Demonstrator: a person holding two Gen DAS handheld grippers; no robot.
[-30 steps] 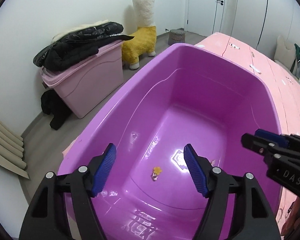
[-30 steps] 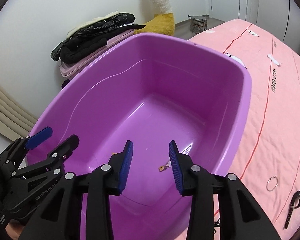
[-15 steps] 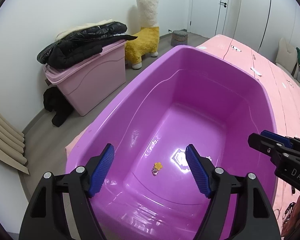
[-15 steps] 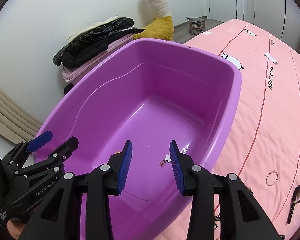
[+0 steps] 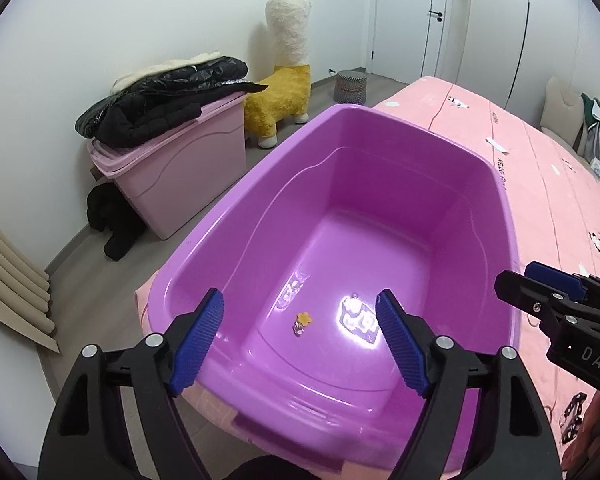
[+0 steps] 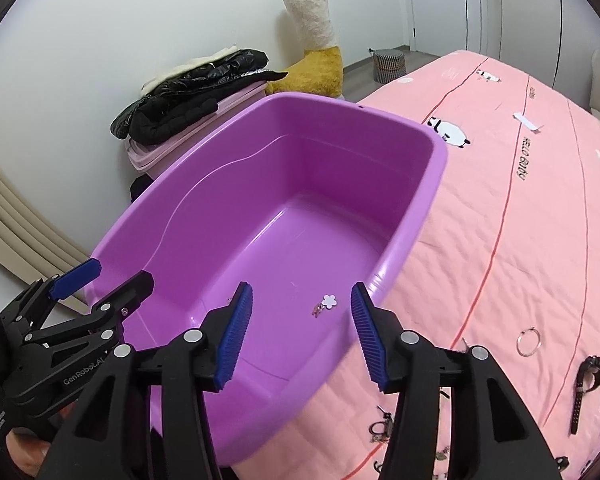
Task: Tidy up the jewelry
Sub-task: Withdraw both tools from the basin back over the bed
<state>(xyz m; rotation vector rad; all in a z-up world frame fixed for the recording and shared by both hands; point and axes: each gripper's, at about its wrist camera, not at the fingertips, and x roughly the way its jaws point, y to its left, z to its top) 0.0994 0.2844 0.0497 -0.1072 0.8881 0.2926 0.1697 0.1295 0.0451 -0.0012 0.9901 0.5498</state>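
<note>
Both tongs have drawn back and up from the purple tub, and their jaws have just been opening. The right gripper stands part open, the left gripper wide; nothing is between either pair. Two flower charms, one yellow and one white, lie on the tub floor. On the pink bedspread beside the tub wait a ring, a black watch and small dark pieces. All appear light, thin and slippery; pinch the ring across its rim, the watch at mid-strap.
</note>
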